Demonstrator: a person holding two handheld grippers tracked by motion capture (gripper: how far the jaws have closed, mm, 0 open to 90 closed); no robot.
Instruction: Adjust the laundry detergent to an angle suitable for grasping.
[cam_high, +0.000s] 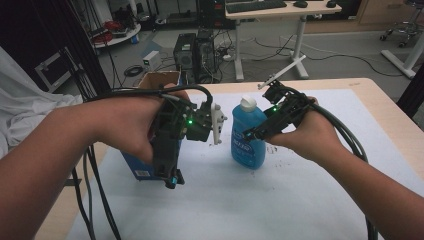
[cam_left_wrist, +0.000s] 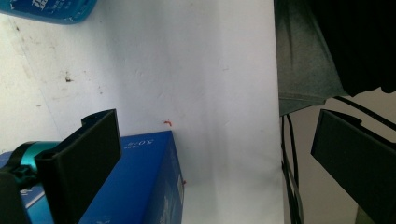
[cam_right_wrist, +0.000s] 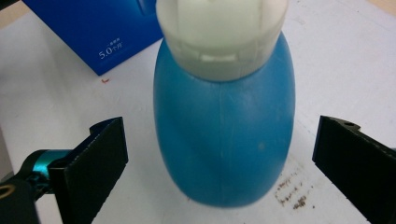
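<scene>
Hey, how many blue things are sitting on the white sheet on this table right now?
2. A blue bottle with a white cap stands mid-table, between the right gripper's open jaws. A blue box sits at the sheet's left edge, under the left gripper; more could be hidden.

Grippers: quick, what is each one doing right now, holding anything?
Left gripper: open, holding nothing, above the blue box.
Right gripper: open, jaws either side of the blue bottle, not gripping.

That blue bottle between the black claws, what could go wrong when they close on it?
The blue bottle is rounded and smooth, so it might slip or tip as the open right gripper closes. The left gripper, also open, hovers by the blue box and could nudge it.
</scene>
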